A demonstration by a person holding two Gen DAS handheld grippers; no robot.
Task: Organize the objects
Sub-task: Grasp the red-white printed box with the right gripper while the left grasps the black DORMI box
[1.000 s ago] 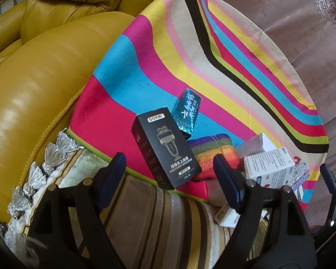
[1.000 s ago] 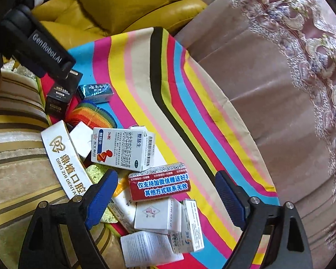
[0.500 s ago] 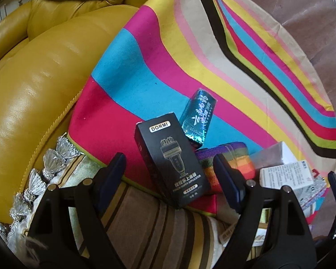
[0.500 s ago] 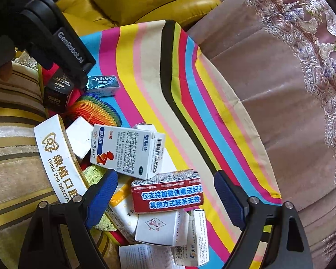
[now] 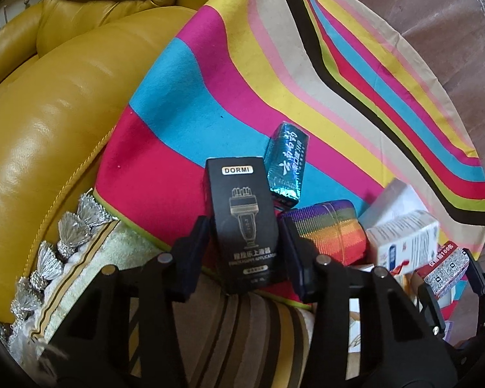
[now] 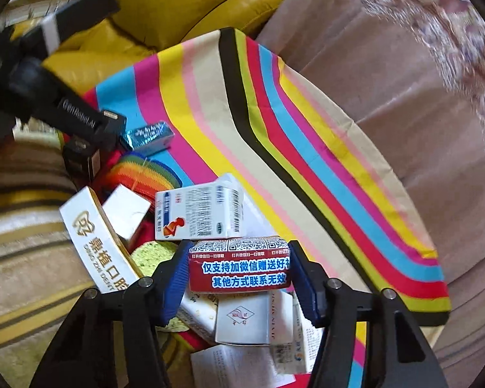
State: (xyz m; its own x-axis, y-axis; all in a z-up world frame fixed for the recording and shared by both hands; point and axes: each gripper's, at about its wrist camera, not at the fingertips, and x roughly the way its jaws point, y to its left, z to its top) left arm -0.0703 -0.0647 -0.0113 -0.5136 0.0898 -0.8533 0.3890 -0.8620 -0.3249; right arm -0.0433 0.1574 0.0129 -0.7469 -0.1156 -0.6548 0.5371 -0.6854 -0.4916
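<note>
Sofa: mustard-yellow leather sofa (image 5: 48,148), filling 9 to 12 o'clock of the left wrist view.
Cloth: broad striped cloth in pink, blue, yellow and black (image 5: 229,90), spread over the seat, carrying most of the clutter.
Cushion: brown-and-cream striped cushion with silver tassels (image 5: 242,339), at 6 o'clock, under the cloth's near edge.
Pile: white medicine carton with blue print (image 6: 199,215) at 12 o'clock of the right gripper, long white dental box (image 6: 97,242) at 9 o'clock, smaller white boxes beneath.
Black box: tall black cardboard carton marked DORMI (image 5: 242,223), propped over the cloth edge and cushion, shiny teal foil packet (image 5: 286,165) touching it at 1 o'clock, rainbow-striped fabric pouch (image 5: 323,229) at 3 o'clock.
Red box: red carton with QR codes and blue-white lettering (image 6: 239,265), lying on top of the pile.
Left gripper (image 5: 246,252): closed onto the black box's two long sides, apparently touching.
Right gripper (image 6: 237,274): clamped on the red box's ends.
Risk, left: low hold near the bottom end, likely swing or slip of the top-heavy carton on lifting; possible nudge to packet and pouch.
Risk, right: thin card likely to buckle under squeeze; loose boxes underneath apt to shift or slide off.
</note>
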